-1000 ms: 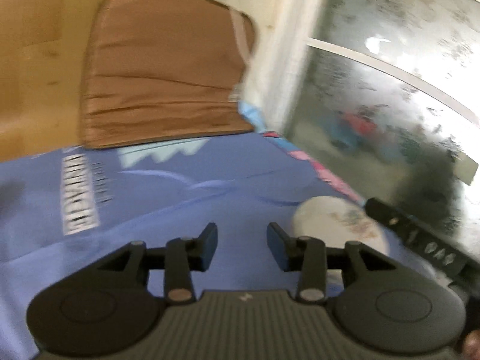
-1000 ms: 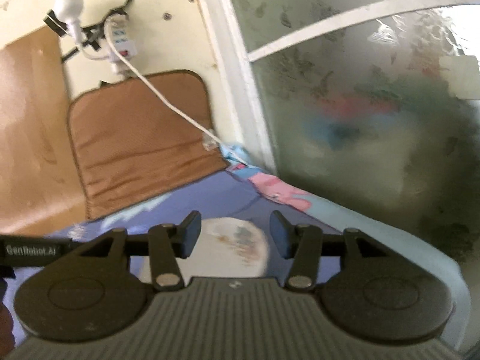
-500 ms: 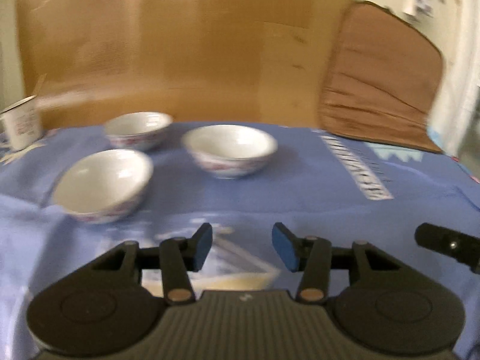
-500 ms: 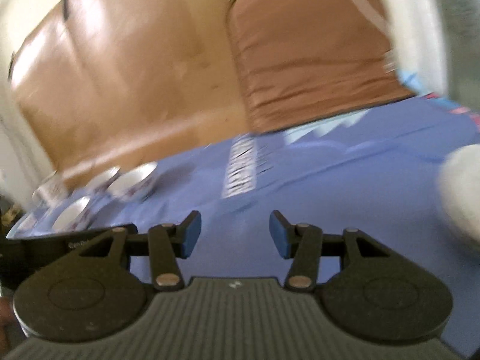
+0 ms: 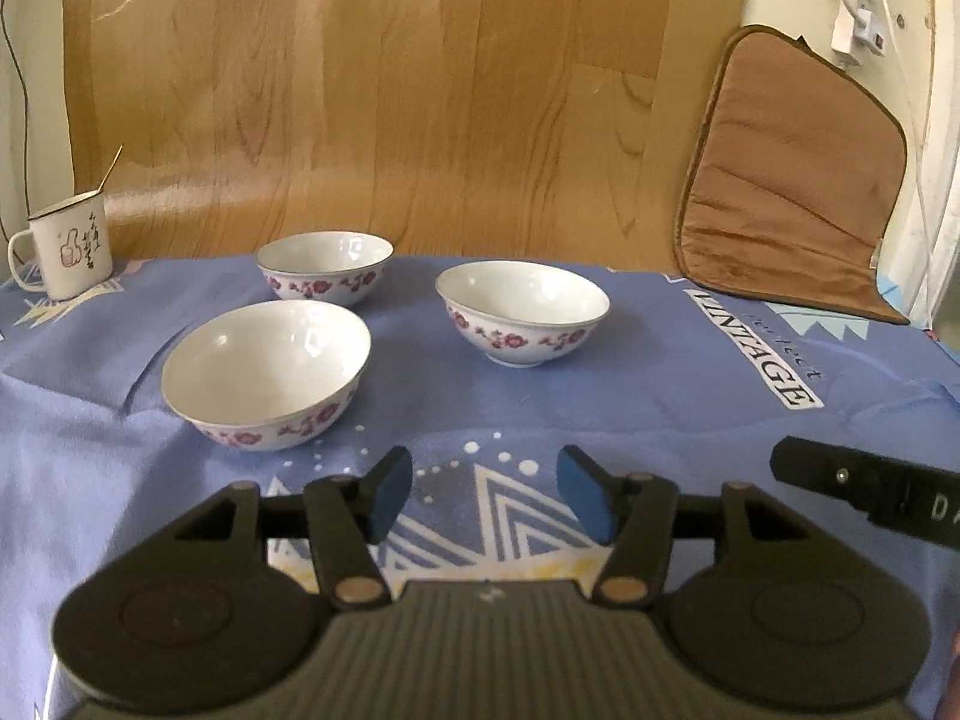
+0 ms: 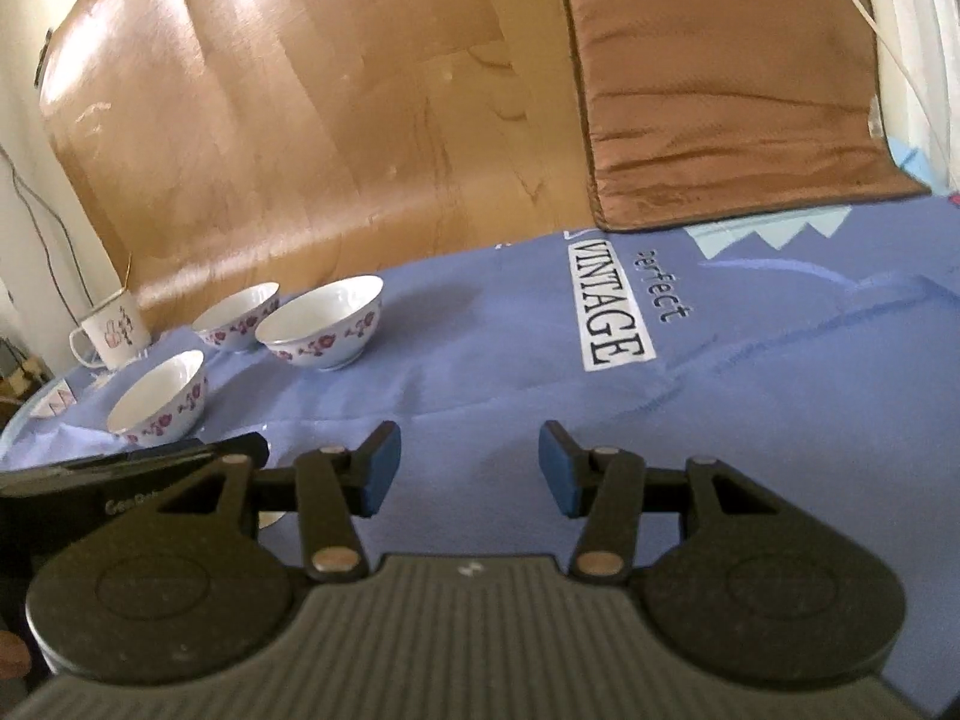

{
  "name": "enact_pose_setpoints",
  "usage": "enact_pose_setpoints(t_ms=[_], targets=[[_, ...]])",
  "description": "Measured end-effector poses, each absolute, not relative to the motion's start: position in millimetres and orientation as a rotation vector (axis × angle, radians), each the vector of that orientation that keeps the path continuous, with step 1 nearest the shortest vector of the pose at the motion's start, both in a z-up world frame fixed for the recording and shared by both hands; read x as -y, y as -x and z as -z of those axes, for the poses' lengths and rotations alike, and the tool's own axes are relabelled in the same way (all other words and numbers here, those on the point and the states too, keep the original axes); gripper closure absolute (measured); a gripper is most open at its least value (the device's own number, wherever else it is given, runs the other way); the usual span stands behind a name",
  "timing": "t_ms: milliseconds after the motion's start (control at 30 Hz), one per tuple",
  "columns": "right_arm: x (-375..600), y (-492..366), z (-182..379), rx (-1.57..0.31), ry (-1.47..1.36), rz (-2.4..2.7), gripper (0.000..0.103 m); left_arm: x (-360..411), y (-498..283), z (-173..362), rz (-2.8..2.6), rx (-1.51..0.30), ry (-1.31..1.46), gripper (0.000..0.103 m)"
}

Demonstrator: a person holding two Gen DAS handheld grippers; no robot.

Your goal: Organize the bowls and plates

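Note:
Three white bowls with red flower bands stand on the blue cloth: a near left bowl (image 5: 267,375), a far bowl (image 5: 324,267) and a right bowl (image 5: 522,312). The right wrist view shows them at the left: the near bowl (image 6: 159,399), the far bowl (image 6: 239,315), the right bowl (image 6: 321,321). My left gripper (image 5: 483,495) is open and empty, short of the bowls. My right gripper (image 6: 462,468) is open and empty, over bare cloth to the right of them. No plate shows.
A white enamel mug (image 5: 66,252) with a stick in it stands at the far left. A brown cushion (image 5: 792,180) leans on the wall at the far right. A wooden board (image 5: 390,90) backs the table. The cloth (image 6: 750,390) bears a "VINTAGE" print.
Both grippers have swung left, away from the frosted window and a white plate at the right edge, and now face the bowls. Both stayed open.

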State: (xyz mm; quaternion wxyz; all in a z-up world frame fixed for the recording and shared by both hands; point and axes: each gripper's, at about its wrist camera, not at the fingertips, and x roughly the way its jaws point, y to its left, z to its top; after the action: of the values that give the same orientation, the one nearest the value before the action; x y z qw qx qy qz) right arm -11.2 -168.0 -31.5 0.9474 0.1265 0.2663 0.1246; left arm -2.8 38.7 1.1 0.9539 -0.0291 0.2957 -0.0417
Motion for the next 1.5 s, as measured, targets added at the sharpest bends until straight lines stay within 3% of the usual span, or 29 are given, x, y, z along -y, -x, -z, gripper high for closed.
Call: enact_pose_setpoints(t_ms=[500, 600, 1500], targets=[[167.3, 15.9, 30.7, -0.520, -0.263, -0.274, 0.045, -36.7, 4.6, -0.9, 0.087, -0.593, 0.059, 0.036], [157.6, 21.6, 28.8, -0.487, -0.191, -0.280, 0.045, -36.8, 6.2, -2.0, 0.085, -0.580, 0.058, 0.021], [150.2, 24.3, 27.6, -0.461, -0.137, -0.280, 0.037, -37.0, 8.7, -4.1, 0.097, -0.558, 0.059, 0.005]])
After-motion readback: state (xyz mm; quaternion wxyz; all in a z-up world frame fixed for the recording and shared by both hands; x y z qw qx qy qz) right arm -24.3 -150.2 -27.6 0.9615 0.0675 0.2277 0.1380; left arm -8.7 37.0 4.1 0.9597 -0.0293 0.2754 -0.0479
